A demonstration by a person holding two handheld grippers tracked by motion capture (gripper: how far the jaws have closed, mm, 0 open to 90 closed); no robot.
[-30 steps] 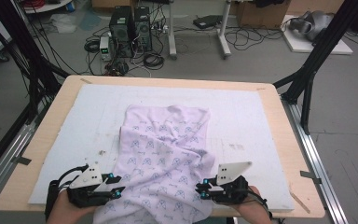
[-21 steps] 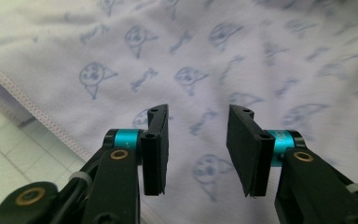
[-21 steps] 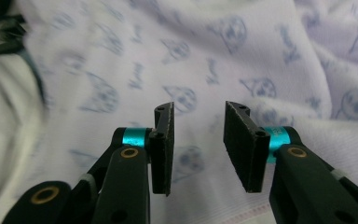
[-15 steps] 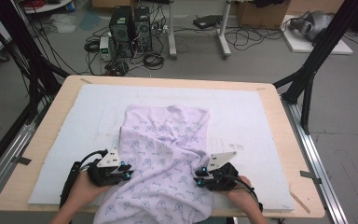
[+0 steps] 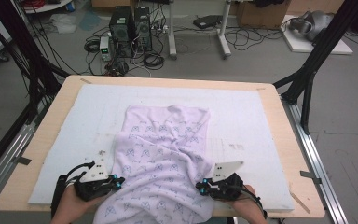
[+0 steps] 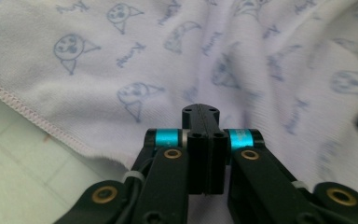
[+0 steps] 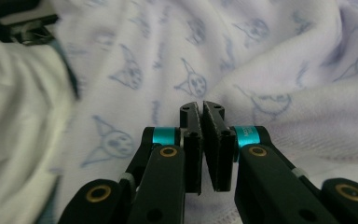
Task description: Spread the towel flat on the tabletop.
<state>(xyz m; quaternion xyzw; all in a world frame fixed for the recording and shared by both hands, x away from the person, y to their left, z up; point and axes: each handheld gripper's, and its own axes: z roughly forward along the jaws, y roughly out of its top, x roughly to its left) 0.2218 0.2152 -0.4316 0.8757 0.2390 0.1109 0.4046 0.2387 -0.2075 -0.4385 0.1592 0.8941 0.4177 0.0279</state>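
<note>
So from my high view the lavender printed cloth (image 5: 163, 158) is spread down the middle of the white mat (image 5: 65, 135), its near end hanging off the table edge at 6 o'clock. My left gripper (image 5: 116, 181) is at about 7 o'clock on the cloth's left hem, jaws pressed fully together, though I can't tell if any fabric is pinched between them. My right gripper (image 5: 201, 186) is at roughly 5 o'clock on the right hem, its jaws nearly closed with a thin gap at the tips, and I can't tell whether it's got cloth either.
</note>
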